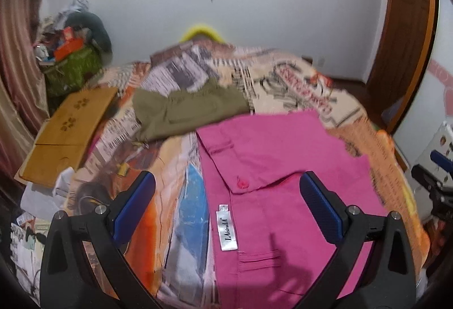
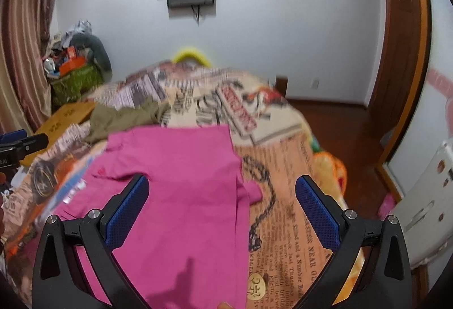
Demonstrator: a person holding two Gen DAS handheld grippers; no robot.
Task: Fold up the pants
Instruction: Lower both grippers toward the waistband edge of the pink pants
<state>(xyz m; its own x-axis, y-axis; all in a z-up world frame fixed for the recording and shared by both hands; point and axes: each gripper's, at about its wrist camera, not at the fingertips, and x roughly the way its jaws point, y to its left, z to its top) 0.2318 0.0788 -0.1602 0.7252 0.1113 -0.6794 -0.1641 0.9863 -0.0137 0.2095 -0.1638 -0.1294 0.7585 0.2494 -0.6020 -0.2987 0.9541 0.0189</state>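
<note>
Pink pants [image 1: 283, 167] lie flat on the bed, waistband turned open with a pink button [image 1: 242, 183] and a white label [image 1: 226, 229] showing. They also show in the right wrist view [image 2: 175, 181]. My left gripper [image 1: 228, 187] is open and empty, hovering above the waistband area. My right gripper [image 2: 222, 190] is open and empty above the pants' right edge. The right gripper's tips show at the right edge of the left wrist view [image 1: 433, 167]. The left gripper shows at the left edge of the right wrist view [image 2: 22, 144].
Folded olive-green pants [image 1: 189, 108] lie farther back on the newspaper-print bedspread [image 1: 297, 82]. A brown cardboard box [image 1: 68, 133] sits at the bed's left. A cluttered green basket [image 1: 73, 68] stands by the curtain. A white appliance [image 2: 424, 210] and a wooden door [image 2: 402, 54] are on the right.
</note>
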